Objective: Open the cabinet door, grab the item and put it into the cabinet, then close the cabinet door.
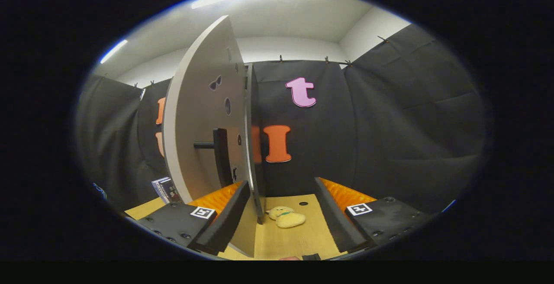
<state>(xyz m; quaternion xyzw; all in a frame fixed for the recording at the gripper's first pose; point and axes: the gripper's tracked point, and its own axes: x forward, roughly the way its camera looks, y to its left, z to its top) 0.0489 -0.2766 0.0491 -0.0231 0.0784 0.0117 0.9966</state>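
Gripper (pixel 281 221) fingers spread wide apart, clamped on nothing. Yellow plush toy (pixel 286 217) lying flat on the wooden counter (pixel 294 243), just ahead and between the fingers, slightly nearer the left one, long axis running roughly across the gap. Cabinet door (pixel 203 119) swung open, edge-on just left of the toy, black handle (pixel 218 156) on its face. Probably next: straight down and forward onto the toy, keeping the left finger off the door's lower edge.
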